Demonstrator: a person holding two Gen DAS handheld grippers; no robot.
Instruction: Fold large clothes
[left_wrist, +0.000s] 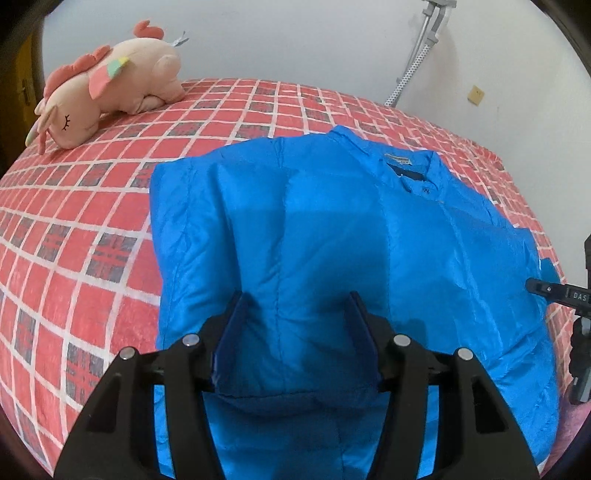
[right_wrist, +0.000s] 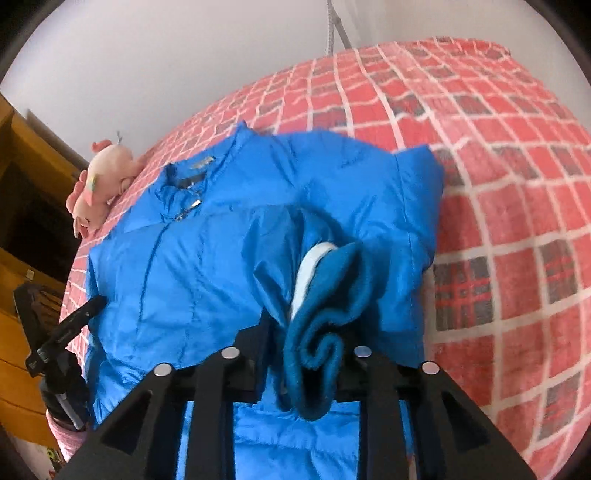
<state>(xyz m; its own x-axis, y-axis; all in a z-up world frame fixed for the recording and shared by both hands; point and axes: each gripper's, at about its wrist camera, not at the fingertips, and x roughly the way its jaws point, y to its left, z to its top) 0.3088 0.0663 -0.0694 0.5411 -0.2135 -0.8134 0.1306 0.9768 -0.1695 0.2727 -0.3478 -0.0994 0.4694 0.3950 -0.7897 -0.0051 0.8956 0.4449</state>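
A bright blue padded jacket (left_wrist: 332, 229) lies front-up on a bed covered by a red checked blanket (left_wrist: 74, 229), collar toward the far wall. A pink plush toy (left_wrist: 107, 81) rests on the blanket, well apart from the jacket.

The left gripper (left_wrist: 295, 317) hovers low over the jacket's left sleeve, which is folded across the chest; its jaws stand apart with fabric between them, not pinched.

The right gripper (right_wrist: 310, 332) has its jaws closed on the knitted cuff (right_wrist: 321, 314) of the other sleeve, lifting it above the jacket body.

The jacket looks light, puffy and soft, with a glossy shell likely to slip. The ribbed cuffs and stitched seams probably offer the surest places to grip.
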